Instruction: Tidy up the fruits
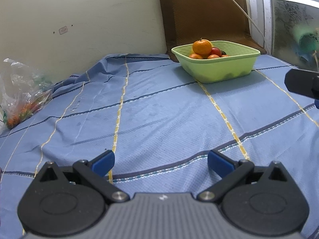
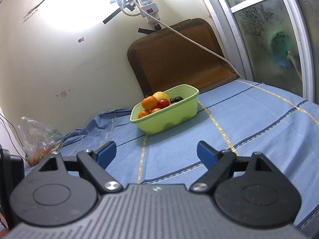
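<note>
A light green plastic basket [image 1: 217, 69] stands at the far side of the blue striped cloth [image 1: 159, 115], holding an orange [image 1: 202, 47], red tomatoes [image 1: 216, 51] and smaller orange fruits. In the right wrist view the basket [image 2: 169, 115] also shows a yellow fruit [image 2: 161, 95] and dark plums [image 2: 176, 99]. My left gripper [image 1: 161, 164] is open and empty, low over the cloth, well short of the basket. My right gripper [image 2: 156, 153] is open and empty, also short of the basket. Part of the right gripper shows at the right edge of the left wrist view [image 1: 303, 83].
A clear plastic bag [image 1: 22, 93] with small orange and green items lies at the left by the wall, also in the right wrist view [image 2: 39, 139]. A brown cushion [image 1: 205, 16] leans behind the basket. A white cable [image 2: 189, 39] hangs from a wall power strip [image 2: 148, 4]. A frosted glass door [image 2: 269, 39] stands at the right.
</note>
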The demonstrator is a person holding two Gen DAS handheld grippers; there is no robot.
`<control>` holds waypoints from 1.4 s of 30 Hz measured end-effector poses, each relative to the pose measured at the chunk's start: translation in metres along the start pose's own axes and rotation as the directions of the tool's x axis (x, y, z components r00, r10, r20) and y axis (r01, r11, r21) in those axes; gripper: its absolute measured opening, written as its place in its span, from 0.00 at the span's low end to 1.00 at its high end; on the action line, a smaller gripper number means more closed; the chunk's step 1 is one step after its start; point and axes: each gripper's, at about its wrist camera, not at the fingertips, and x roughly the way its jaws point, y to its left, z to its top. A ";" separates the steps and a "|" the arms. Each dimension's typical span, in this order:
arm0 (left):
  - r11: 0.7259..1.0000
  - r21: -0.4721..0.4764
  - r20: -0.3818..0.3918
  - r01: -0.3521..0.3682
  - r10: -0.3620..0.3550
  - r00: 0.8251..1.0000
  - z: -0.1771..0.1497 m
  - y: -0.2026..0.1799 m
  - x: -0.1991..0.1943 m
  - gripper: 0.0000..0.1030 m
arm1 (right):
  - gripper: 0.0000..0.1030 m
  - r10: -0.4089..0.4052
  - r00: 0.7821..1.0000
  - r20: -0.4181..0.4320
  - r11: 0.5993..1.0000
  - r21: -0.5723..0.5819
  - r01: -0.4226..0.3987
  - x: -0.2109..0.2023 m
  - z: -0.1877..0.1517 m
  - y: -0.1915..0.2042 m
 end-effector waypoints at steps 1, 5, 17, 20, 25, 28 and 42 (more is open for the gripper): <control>1.000 0.001 0.000 0.001 -0.001 1.000 0.000 0.000 0.000 1.00 | 0.87 0.000 1.000 0.000 1.000 0.000 0.000 0.000 0.000 0.000; 1.000 0.002 -0.001 0.001 -0.001 1.000 0.000 -0.001 0.000 1.00 | 0.87 0.000 1.000 -0.001 1.000 0.000 0.000 0.000 0.000 0.000; 1.000 0.002 -0.003 0.002 -0.002 1.000 -0.001 -0.001 0.002 1.00 | 0.87 -0.001 1.000 -0.002 1.000 0.002 0.001 0.000 0.000 0.000; 1.000 0.002 -0.004 0.003 -0.003 1.000 -0.001 -0.001 0.001 1.00 | 0.87 -0.002 1.000 -0.002 1.000 0.002 0.002 0.000 0.000 0.000; 1.000 0.009 -0.003 0.001 -0.001 1.000 -0.002 -0.003 0.002 1.00 | 0.87 -0.003 1.000 -0.002 1.000 0.004 0.003 0.000 0.000 0.000; 1.000 0.010 -0.004 0.001 -0.001 1.000 -0.002 -0.003 0.002 1.00 | 0.87 -0.006 1.000 -0.002 1.000 0.007 0.006 0.000 -0.001 0.000; 1.000 0.009 -0.014 0.014 -0.013 1.000 -0.002 -0.003 0.003 1.00 | 0.87 -0.006 1.000 -0.002 1.000 0.005 0.006 0.001 -0.002 0.000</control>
